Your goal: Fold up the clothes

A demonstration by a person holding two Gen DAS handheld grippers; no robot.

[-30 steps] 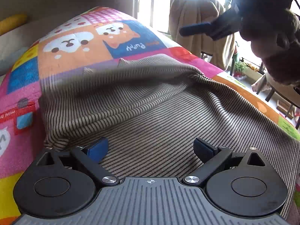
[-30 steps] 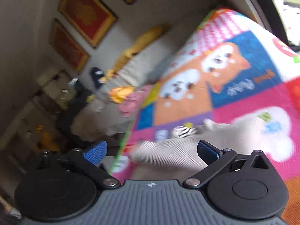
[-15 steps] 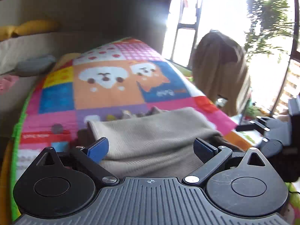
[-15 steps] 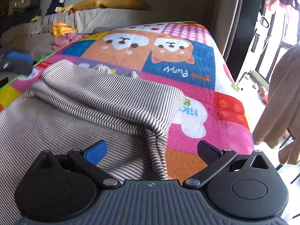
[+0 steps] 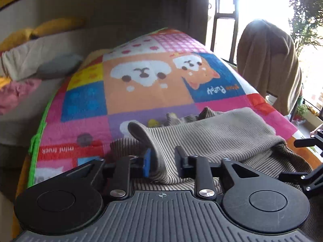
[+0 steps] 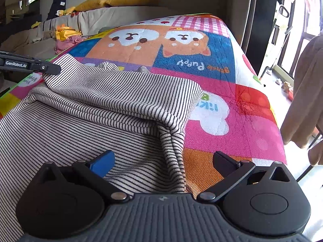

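Observation:
A beige garment with thin black stripes (image 5: 218, 133) lies partly folded on a colourful cartoon-puppy mat (image 5: 149, 92). In the left wrist view my left gripper (image 5: 163, 162) is at the garment's left corner, its jaws closing on a raised fold of the cloth, with both pads pressing it. In the right wrist view my right gripper (image 6: 163, 161) stands open low over the striped garment (image 6: 113, 100), whose folded right edge runs between the fingers untouched. A finger of the left gripper (image 6: 40, 67) shows at the far left of that view.
The mat covers a long surface that ends at a window (image 5: 224, 14) on the right. A brown cloth (image 5: 268, 64) hangs over a chair beside it. Pillows and bedding (image 5: 30, 60) are piled to the left. Yellow cushions (image 6: 121, 0) lie at the back.
The left gripper went from wide open over the garment to shut on a fold at its left corner. The right gripper swung down and levelled over the garment's right edge, staying open.

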